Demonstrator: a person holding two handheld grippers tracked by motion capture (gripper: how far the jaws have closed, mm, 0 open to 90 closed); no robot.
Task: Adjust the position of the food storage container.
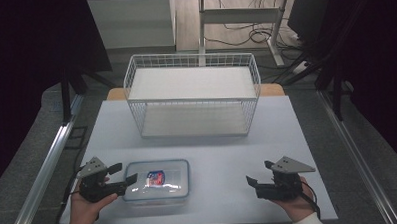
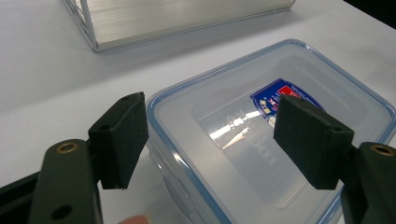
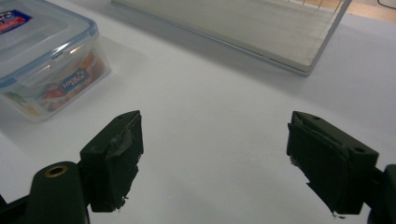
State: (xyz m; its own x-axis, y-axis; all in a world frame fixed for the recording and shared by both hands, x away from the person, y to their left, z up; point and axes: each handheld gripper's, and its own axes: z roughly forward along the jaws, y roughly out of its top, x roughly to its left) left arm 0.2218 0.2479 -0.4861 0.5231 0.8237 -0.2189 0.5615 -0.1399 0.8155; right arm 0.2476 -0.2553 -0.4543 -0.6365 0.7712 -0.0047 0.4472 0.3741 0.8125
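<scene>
Left claw [image 1: 122, 174] gapes at the clear container's [image 1: 158, 179] left end; right claw [image 1: 259, 173] rests spread, aimed leftward.

Overhead looks forward; tongs cameras close, sharing container [image 2: 280, 140].

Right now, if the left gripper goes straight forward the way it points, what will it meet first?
Probably the clear lidded container: the left gripper, jaws open, points straight at its near corner, very close.

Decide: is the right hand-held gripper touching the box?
Apart. The high view shows bare table between the right hand-held gripper and the box.
</scene>
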